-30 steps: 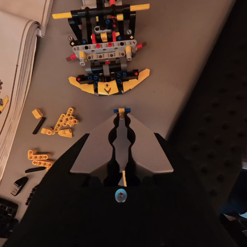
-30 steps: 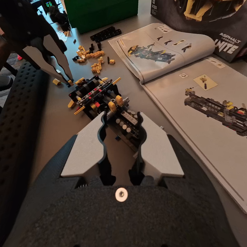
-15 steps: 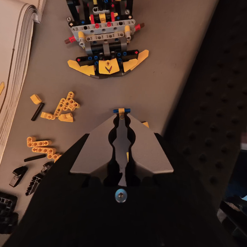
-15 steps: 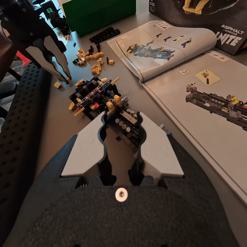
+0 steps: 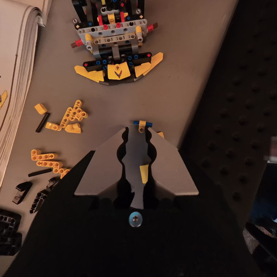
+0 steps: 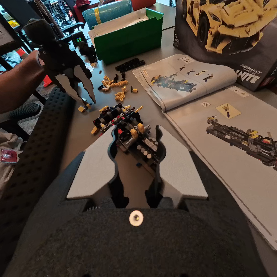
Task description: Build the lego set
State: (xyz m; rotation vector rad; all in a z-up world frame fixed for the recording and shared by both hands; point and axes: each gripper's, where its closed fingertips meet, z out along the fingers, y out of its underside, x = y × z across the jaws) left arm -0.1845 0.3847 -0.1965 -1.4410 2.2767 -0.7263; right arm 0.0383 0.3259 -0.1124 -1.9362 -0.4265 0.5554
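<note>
Lego assembly, a half-built black, grey and yellow car chassis (image 6: 118, 118), lies on the grey table (image 5: 172, 45), its yellow nose panels towards the left gripper (image 5: 137, 128).

1. Left gripper: jaws spread a little. A small yellow connector threaded on a blue pin (image 5: 141, 126) sits at the tips, close against the right-hand finger. Whether it rests on the table or hangs on that finger cannot be told.
2. Right gripper (image 6: 137, 127): jaws spread wide, straddling the chassis's rear section. Contact with the sides is not clear.
3. Recommended procedure: close the left jaws squarely on the yellow body, not the blue pin, so both pin ends stay free for insertion. Clamp the chassis with the right gripper before pressing, since the model would likely slide on the smooth table.
4. Check the target hole against the open paper instruction booklet (image 6: 224, 164) to the right.
5. Avoid the loose yellow perforated beams (image 5: 73, 115) nearby to the left.
</note>
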